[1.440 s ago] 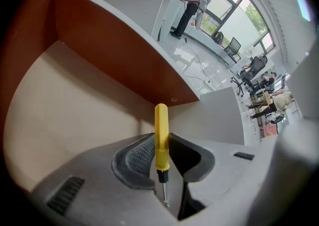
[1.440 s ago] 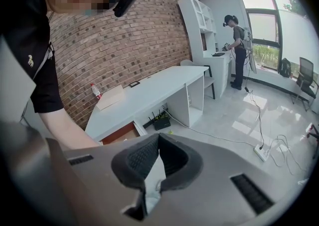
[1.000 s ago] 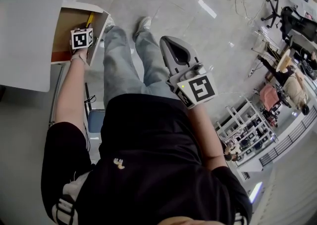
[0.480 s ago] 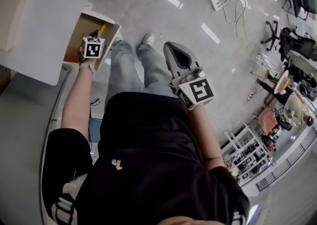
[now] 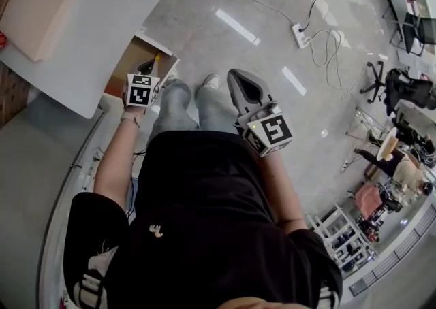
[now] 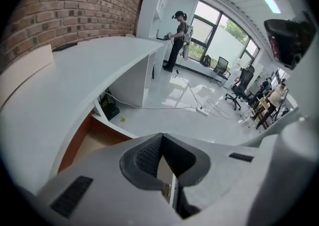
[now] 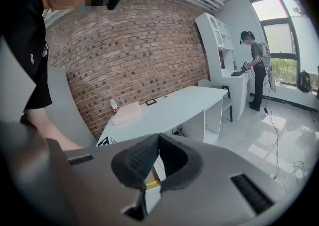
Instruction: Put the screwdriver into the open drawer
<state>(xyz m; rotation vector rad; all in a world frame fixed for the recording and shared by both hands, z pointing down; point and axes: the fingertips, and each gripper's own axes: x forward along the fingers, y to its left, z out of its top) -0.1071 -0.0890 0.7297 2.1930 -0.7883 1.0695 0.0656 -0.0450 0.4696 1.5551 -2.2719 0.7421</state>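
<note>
The left claw [image 6: 160, 136] and right claw [image 7: 158, 139] are sitting closed and empty; the screwdriver [image 5: 157, 58] is lying inside the open drawer [image 5: 124, 62] near its rim, possibly risking jamming on closing.

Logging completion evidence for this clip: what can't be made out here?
1. Yellow-handled screwdriver: head view, mostly behind the left gripper and its marker cube; too small to tell how it lies.
2. Open wooden drawer, its inside: left gripper view, largely covered by the gripper's own grey body.
</note>
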